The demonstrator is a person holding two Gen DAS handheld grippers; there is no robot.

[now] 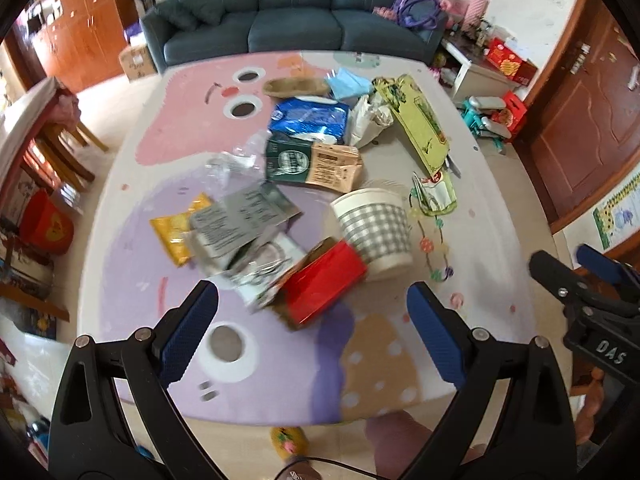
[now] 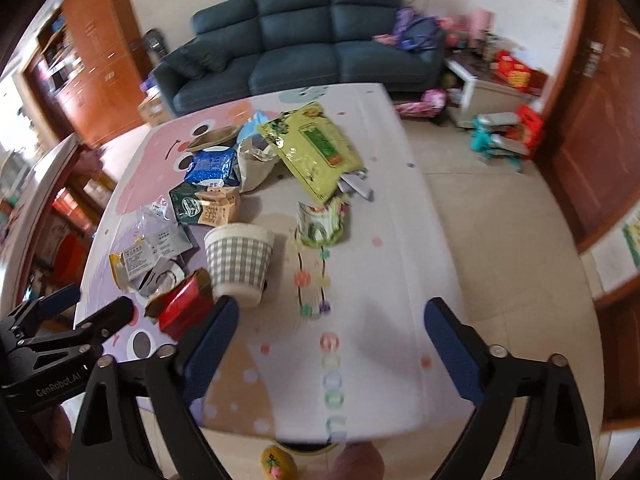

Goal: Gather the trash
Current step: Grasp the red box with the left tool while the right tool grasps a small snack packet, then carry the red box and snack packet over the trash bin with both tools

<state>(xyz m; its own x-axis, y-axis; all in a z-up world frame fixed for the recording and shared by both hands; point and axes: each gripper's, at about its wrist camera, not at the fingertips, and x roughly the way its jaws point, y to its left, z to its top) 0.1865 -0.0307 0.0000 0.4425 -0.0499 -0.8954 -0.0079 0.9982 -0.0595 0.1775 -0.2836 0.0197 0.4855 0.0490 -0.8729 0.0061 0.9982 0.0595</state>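
Both the left gripper and right gripper hover with jaws apart and empty over the tabletop, the trash heaped mid-frame, the checked cup likely the bin.

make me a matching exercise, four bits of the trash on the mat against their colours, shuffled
Things:
1. paper cup
2. box nearest the left tongs
3. long flat packet at the far right of the pile
4. crinkly bag behind the green carton

Colours:
A. shiny blue
B. grey and white check
C. yellow-green
D. red

Pairs: 1-B, 2-D, 3-C, 4-A
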